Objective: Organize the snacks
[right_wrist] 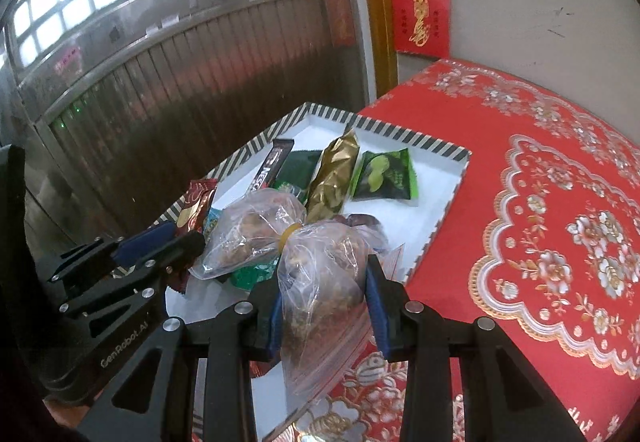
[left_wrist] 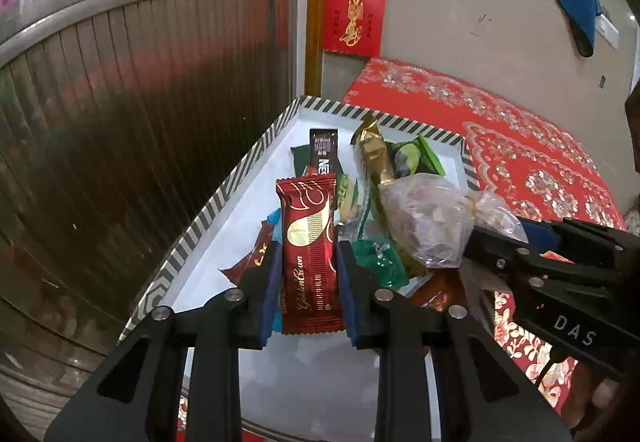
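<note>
- I found my left gripper [left_wrist: 306, 274] pinching the red wafer packet [left_wrist: 308, 254] over the striped tray [left_wrist: 224, 198].
- My right gripper [right_wrist: 326, 306] clamped the clear nut bag [right_wrist: 320, 274] at the tray's near edge.
- Most snacks, including the gold pouch [right_wrist: 334, 178] and green packet [right_wrist: 386, 176], lay inside; I judged both held items not yet placed.

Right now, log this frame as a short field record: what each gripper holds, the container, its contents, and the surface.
left gripper: shut on red Golden Crown bar, held above the box
right gripper: shut on clear plastic bag, tied with a yellow band, brownish contents
container: striped-rim box, white inside, open
in box: Nescafe stick, gold pouch, green packet, other wrappers partly hidden
surface: red floral tablecloth
</note>
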{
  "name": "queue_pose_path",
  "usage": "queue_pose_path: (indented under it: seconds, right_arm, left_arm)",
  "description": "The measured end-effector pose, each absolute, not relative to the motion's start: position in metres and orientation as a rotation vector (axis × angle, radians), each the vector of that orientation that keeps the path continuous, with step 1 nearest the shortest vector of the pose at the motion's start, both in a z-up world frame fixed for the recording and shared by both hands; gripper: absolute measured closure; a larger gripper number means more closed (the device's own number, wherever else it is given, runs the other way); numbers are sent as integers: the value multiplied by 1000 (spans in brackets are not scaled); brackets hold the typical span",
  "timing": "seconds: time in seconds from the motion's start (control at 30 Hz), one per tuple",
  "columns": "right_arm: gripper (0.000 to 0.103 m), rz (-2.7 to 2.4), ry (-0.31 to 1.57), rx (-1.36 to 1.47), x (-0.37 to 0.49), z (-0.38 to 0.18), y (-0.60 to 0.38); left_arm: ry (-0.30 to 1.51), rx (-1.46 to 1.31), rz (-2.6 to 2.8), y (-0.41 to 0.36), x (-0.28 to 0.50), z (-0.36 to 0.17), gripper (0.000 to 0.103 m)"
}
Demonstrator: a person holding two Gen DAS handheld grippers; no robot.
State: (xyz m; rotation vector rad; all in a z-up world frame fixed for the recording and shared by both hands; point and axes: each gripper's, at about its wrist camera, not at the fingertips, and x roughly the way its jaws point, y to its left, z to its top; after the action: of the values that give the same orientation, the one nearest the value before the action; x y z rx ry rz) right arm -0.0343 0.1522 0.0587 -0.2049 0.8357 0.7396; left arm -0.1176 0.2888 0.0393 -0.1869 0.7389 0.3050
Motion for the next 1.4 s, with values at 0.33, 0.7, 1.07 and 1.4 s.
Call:
queue_pose_path:
  seconds: [0.33, 0.7, 1.07, 1.4]
  right_arm:
    - [63, 731, 791, -328, -48, 53, 174]
    - [46, 805, 802, -242, -54, 62, 159]
    - [25, 656, 639, -171, -75, 85, 104]
    - [17, 562, 562, -125, -83, 86, 75]
  left_arm:
    - [727, -134, 369, 286, -121, 35, 73]
    - [663, -191, 432, 303, -131, 40, 24]
    - [592, -189, 449, 279, -136, 60, 24]
    - [527, -154, 422, 253, -149, 76, 18]
